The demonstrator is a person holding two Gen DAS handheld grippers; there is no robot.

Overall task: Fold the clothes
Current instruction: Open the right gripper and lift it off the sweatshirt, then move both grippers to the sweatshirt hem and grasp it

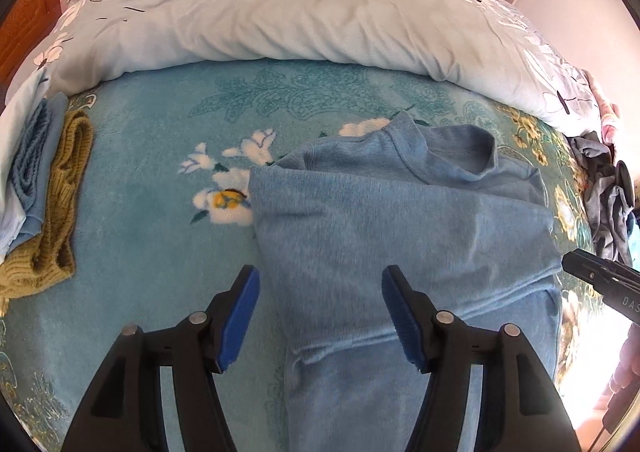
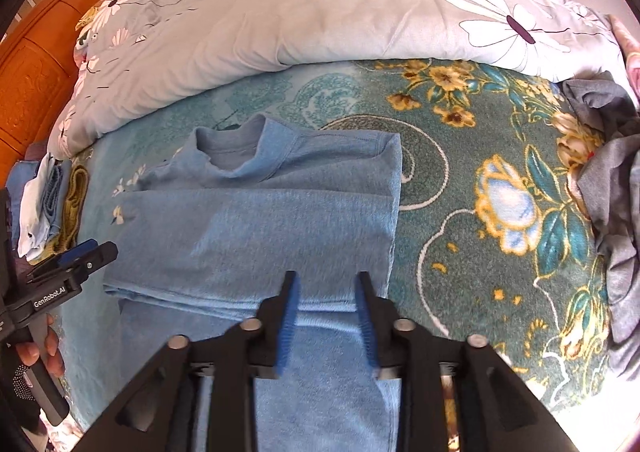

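Far left on the bed: small stack of folded clothes (image 1: 38, 187), blue pieces beside an olive knit one, lying on the teal floral blanket (image 1: 152, 139). Grey-blue flowered duvet (image 1: 260, 11) bunched along the back, orange wooden headboard (image 2: 36, 63) behind it in the right wrist view. Centre: light blue sweatshirt (image 1: 400, 219) spread flat on the blanket, collar toward the duvet, sides folded inward, a horizontal fold edge across its lower part. Left gripper (image 1: 320, 316) hangs above the shirt's left edge, fingers wide apart, nothing between the pads, not touching cloth. Right gripper (image 2: 328, 320) hangs over the shirt's lower right part near the fold edge, fingers apart, pads clear of the fabric, nothing held. Person's hand (image 2: 44, 348) visible on the left gripper's handle. Far right: crumpled grey garment (image 2: 612, 187) heaped at the bed's edge, well apart from the shirt.
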